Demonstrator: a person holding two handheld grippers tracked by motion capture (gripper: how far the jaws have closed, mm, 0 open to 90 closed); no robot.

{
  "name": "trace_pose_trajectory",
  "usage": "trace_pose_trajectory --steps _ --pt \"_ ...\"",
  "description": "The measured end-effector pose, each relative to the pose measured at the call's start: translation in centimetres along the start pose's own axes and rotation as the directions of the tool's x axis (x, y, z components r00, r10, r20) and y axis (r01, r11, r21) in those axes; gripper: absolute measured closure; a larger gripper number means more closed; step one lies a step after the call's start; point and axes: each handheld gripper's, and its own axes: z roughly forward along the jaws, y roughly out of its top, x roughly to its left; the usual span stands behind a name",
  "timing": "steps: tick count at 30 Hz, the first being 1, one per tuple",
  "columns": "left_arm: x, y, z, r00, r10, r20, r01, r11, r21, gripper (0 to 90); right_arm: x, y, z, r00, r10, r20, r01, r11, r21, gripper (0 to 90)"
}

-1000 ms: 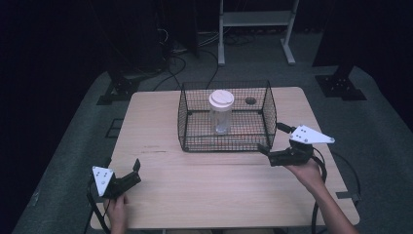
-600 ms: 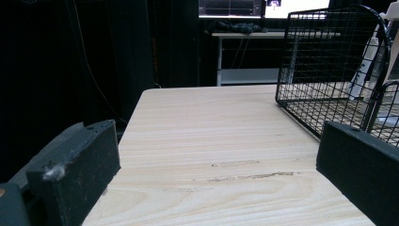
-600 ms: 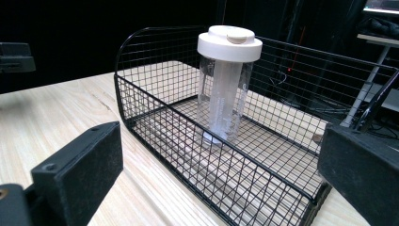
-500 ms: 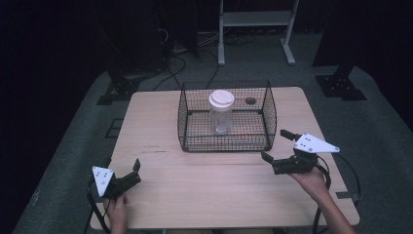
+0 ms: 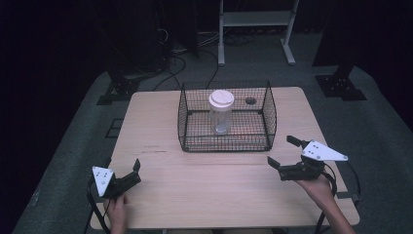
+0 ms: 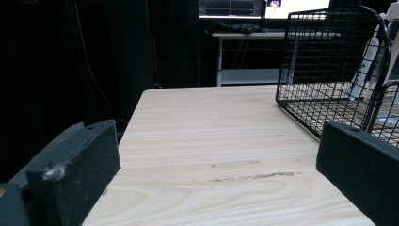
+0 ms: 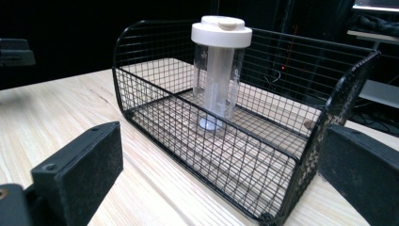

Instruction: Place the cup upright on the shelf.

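from above: one wooden table (image 5: 160,122), one black wire basket (image 5: 226,140) on its far half, and one clear tumbler (image 5: 221,113) with a white lid standing upright inside the basket, about mid-floor. a small dark round spot (image 5: 250,101) shows on the table behind the basket. two grippers, one in each hand. the left gripper (image 5: 123,176) sits well in front of the basket and off to its left, near the table's front corner, jaws spread, nothing between them. the right gripper (image 5: 282,152) is in front of the basket's right end, apart from it, jaws likewise released and empty.

left gripper view: its two black jaws stand wide over bare wood; the basket (image 6: 329,70) is ahead at the right, with one end panel seen close. beyond the basket a shelf unit (image 6: 244,52) shows past the table's far edge.

right gripper view: the jaws are parted with the basket (image 7: 226,141) right ahead, and here the tumbler (image 7: 217,70) is plain, with a pale tube down its middle and a tab on the lid.
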Motion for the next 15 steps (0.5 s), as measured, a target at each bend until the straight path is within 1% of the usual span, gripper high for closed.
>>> trace_pose_trajectory --steps 6,10,12,15 --pt "0.0 0.0 0.0 1.0 0.001 -0.001 -0.001 1.0 0.0 0.0 -0.2 -0.8 -0.8 0.9998 0.013 0.013 -0.013 1.0 0.0 0.2" --pt "0.0 0.0 0.0 1.0 0.001 -0.002 -0.001 1.0 0.001 0.0 -0.2 -1.5 -1.2 0.9993 0.031 0.02 -0.031 0.999 -0.005 0.2" --pt "0.0 0.0 0.0 1.0 0.0 -0.002 0.0 1.0 0.001 0.0 -0.1 -1.9 -1.4 0.9988 0.043 0.023 -0.043 0.999 -0.01 0.2" --pt "0.0 0.0 0.0 1.0 -0.002 -0.003 0.002 1.0 0.002 0.0 0.6 -2.5 -1.9 0.9988 0.031 0.038 -0.03 0.999 -0.025 0.2"
